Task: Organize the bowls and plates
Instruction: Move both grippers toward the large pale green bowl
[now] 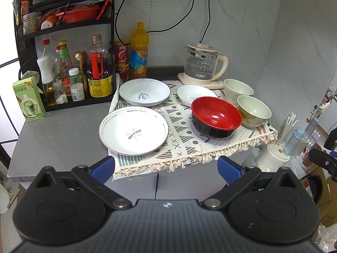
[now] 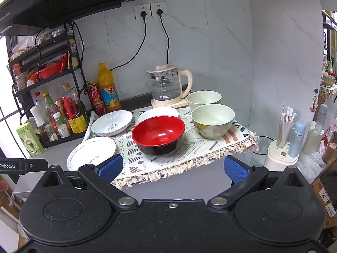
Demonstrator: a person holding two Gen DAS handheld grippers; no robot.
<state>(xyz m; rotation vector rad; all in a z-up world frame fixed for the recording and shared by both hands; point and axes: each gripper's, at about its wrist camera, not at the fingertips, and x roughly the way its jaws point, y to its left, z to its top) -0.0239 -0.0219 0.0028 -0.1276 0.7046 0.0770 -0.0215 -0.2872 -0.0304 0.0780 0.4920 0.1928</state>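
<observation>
On a patterned cloth [image 1: 185, 139] [image 2: 200, 145] lie a flower plate [image 1: 133, 130] [image 2: 90, 152], a deep white plate with lettering [image 1: 144, 91] [image 2: 111, 122], a smaller white plate [image 1: 193, 93] [image 2: 158, 111], a red-and-black bowl [image 1: 215, 119] [image 2: 159, 133] and two pale green bowls, the nearer bowl [image 1: 253, 110] [image 2: 212, 120] and the farther bowl [image 1: 238, 89] [image 2: 203, 99]. My left gripper [image 1: 166, 168] is open, held back from the counter's front edge, nearest the flower plate. My right gripper [image 2: 172, 168] is open too, short of the cloth's fringe, with nothing between its fingers.
A glass kettle [image 1: 202, 65] [image 2: 166, 85] stands at the back on its base. A black rack with bottles [image 1: 80, 73] [image 2: 56, 113] and an orange juice bottle [image 1: 138, 52] fill the left. A green box [image 1: 28, 99] sits on the grey counter [image 1: 61, 139]. A straw holder [image 2: 283, 145] stands right.
</observation>
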